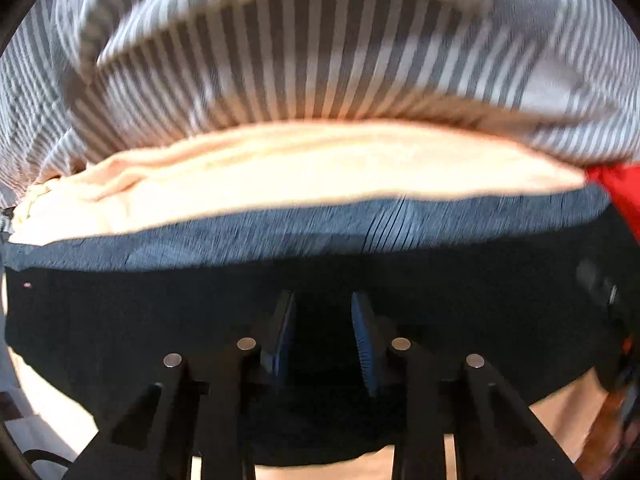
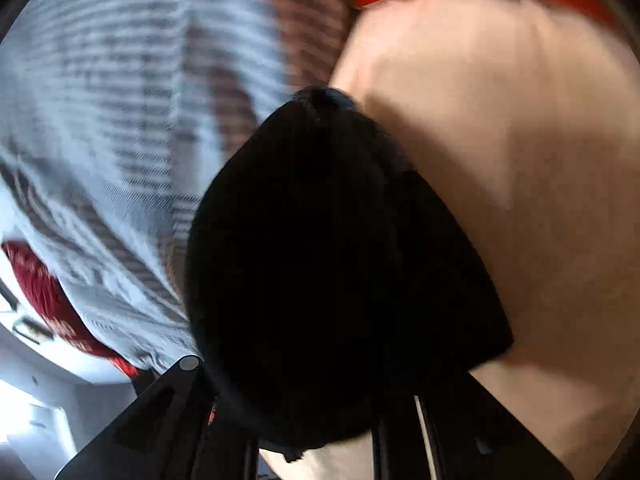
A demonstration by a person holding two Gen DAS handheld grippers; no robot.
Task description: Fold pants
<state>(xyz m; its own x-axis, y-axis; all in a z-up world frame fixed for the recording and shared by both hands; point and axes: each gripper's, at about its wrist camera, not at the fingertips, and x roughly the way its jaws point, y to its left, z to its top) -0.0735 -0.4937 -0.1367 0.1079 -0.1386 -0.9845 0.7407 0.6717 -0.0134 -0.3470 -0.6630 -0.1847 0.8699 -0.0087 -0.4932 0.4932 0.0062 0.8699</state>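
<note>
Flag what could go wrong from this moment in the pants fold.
1. The black pants bunch over the right tool, hiding its fingers; an uneven grab may skew the fold.
2. A peach cloth lies against the pants ahead of the left tool, with a striped cloth beyond; either might get dragged along.

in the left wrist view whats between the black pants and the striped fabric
In the left wrist view, a blue-grey fabric band borders the black pants, then a peach cloth lies between it and the striped fabric.
</note>
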